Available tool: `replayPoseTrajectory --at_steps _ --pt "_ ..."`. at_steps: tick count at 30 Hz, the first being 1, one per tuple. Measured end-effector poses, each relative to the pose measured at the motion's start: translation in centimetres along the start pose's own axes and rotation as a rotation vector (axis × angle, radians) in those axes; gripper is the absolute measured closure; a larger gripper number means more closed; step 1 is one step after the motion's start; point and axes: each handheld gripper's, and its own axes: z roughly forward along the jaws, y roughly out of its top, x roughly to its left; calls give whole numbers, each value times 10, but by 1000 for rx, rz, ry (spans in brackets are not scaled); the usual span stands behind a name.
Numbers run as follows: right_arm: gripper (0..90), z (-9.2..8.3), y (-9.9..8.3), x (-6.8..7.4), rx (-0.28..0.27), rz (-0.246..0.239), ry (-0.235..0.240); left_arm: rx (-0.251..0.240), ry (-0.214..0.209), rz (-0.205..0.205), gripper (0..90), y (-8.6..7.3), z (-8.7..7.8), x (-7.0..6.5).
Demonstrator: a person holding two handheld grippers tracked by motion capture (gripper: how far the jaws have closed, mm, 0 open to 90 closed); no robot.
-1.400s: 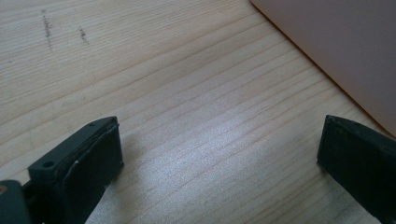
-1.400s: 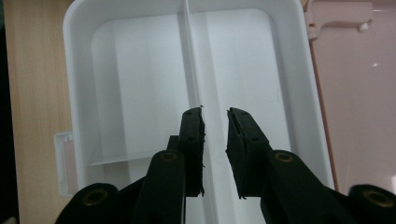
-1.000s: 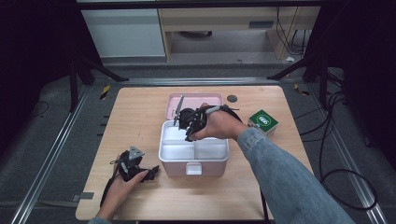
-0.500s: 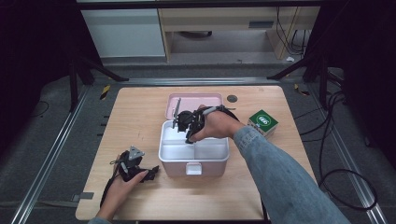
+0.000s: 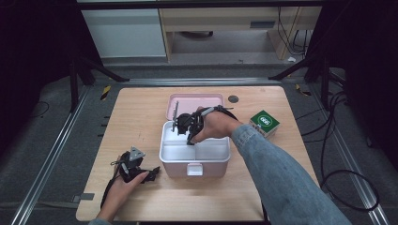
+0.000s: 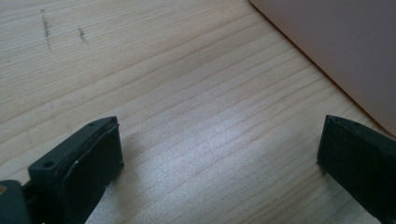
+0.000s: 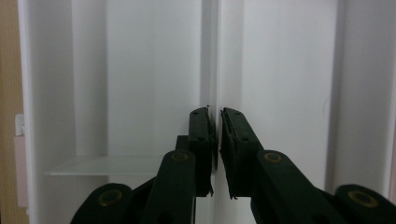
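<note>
- Our right gripper (image 7: 217, 116) has just been closing; its jaws pinch the white tray's divider wall (image 7: 211, 56).
- Our left gripper (image 6: 219, 154) rests released, bare wooden table (image 6: 187, 93) between its jaws.

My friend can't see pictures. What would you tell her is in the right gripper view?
The right gripper has its two black jaws closed on a thin white divider wall inside a white tray. White compartments lie on both sides of that wall, and a strip of wooden table runs along the left edge.
</note>
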Motion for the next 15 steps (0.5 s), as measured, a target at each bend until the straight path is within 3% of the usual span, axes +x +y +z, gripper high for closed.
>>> replayPoseTrajectory --at_steps 8,15 --pt "886 1 2 0 16 -12 10 0 0 0 0 0 0 0" --pt "893 0 0 -1 -4 -2 19 0 0 0 0 0 0 0"
